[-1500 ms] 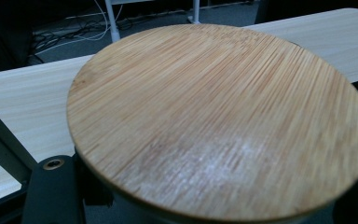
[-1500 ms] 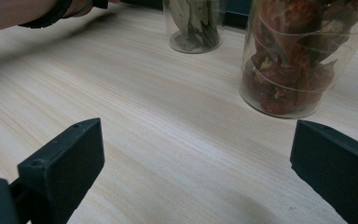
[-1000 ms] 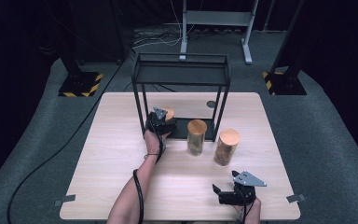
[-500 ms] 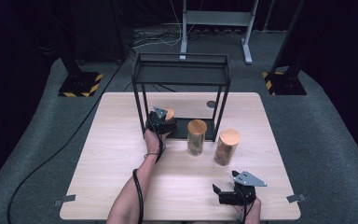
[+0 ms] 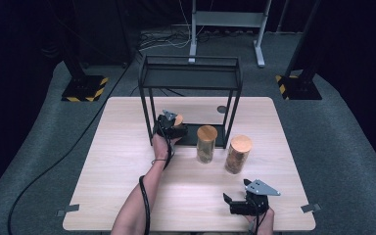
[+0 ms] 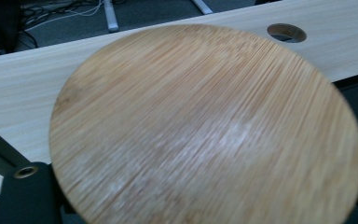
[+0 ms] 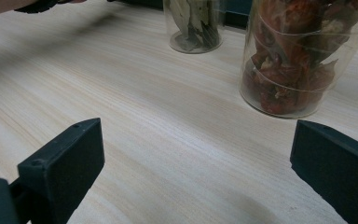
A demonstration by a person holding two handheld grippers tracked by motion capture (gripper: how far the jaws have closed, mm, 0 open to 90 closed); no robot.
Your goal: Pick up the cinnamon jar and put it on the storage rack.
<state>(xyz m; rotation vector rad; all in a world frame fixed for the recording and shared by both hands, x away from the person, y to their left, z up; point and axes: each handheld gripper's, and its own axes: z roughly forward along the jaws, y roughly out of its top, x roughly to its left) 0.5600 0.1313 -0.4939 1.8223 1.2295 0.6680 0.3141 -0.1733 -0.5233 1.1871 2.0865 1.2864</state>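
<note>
A jar with a round wooden lid stands on the bottom shelf of the black wire rack. My left gripper reaches in to it from the near side. Its jaws have just been opening and stand either side of the jar. In the left gripper view the lid sits close above the jaws, and the pads are hidden under it. My right gripper rests open near the table's front edge. Nothing lies between its jaws.
Two more wooden-lidded glass jars stand in front of the rack: one with bay leaves, one with dried red chillies. A round hole is cut in the wooden table behind the rack.
</note>
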